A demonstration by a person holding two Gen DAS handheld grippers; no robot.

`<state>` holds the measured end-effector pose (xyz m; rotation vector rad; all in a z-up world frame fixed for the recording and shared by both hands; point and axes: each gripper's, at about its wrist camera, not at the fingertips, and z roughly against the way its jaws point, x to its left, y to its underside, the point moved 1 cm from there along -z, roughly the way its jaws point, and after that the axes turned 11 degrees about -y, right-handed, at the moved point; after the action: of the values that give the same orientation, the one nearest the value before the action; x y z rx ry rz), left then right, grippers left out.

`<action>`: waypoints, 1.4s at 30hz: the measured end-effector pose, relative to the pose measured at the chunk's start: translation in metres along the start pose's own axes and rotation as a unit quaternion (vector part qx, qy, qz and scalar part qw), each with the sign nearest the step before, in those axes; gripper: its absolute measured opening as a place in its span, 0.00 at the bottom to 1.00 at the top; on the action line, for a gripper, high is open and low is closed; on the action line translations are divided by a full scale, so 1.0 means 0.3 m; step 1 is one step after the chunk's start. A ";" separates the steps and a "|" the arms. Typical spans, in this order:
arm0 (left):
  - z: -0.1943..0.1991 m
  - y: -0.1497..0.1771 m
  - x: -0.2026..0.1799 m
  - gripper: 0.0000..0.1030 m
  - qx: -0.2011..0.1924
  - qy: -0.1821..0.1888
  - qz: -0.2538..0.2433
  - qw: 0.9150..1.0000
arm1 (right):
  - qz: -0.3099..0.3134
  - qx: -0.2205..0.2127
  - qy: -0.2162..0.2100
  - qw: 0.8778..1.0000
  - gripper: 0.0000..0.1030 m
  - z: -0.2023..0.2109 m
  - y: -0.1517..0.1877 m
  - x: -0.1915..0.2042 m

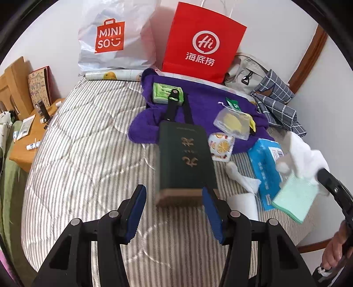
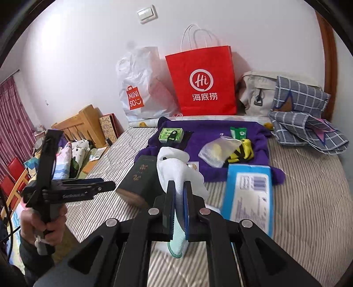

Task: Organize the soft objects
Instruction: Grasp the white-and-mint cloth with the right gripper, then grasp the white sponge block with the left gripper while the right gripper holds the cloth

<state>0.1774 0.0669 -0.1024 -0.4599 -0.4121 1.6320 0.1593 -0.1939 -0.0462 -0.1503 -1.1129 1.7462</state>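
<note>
Book [image 1: 185,161] on bed [image 1: 88,154], towel [image 1: 198,103] behind it, tissue pack [image 1: 264,167] to right.

White walls [image 2: 77,55] bearing a light switch [image 2: 147,13] at twelve o'clock, a striped bed [image 1: 88,136] centrally, wooden headboard [image 2: 81,123] and red curtain [image 2: 13,123] at nine o'clock.
</note>
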 end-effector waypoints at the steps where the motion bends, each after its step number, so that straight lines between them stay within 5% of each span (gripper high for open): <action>1: 0.004 0.009 -0.008 0.49 0.000 0.001 0.000 1.000 | 0.000 -0.001 0.000 1.000 0.06 0.019 0.014 0.001; 11: 0.030 0.115 -0.141 0.49 0.001 0.008 -0.024 1.000 | -0.036 0.036 -0.028 0.998 0.07 0.117 0.237 -0.060; 21: -0.036 0.191 -0.299 0.49 0.018 0.020 -0.055 0.998 | -0.078 0.062 0.043 0.994 0.07 0.107 0.399 -0.260; 24: -0.058 0.189 -0.356 0.64 0.024 0.025 -0.065 0.997 | -0.080 0.067 0.062 0.993 0.10 0.097 0.418 -0.303; 28: -0.094 0.170 -0.415 0.68 0.031 0.022 -0.076 0.996 | -0.071 0.070 0.067 0.993 0.11 0.082 0.436 -0.326; 31: -0.135 0.166 -0.453 0.68 0.044 0.007 -0.084 0.995 | -0.063 0.071 0.064 0.993 0.30 0.081 0.445 -0.332; 33: -0.161 0.170 -0.474 0.68 0.052 0.006 -0.089 0.995 | -0.056 0.067 0.065 0.994 0.56 0.088 0.447 -0.329; 36: -0.206 0.184 -0.501 0.69 0.064 -0.010 -0.095 0.993 | -0.050 0.051 0.067 0.995 0.74 0.106 0.444 -0.325; 42: -0.217 0.211 -0.504 0.56 0.041 -0.022 -0.095 0.994 | -0.049 0.044 0.057 0.996 0.77 0.094 0.448 -0.304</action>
<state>0.1717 -0.0903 -0.1821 -0.3145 -0.4071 1.4708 0.0957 -0.2910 -0.1633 -0.1365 -0.9442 1.6757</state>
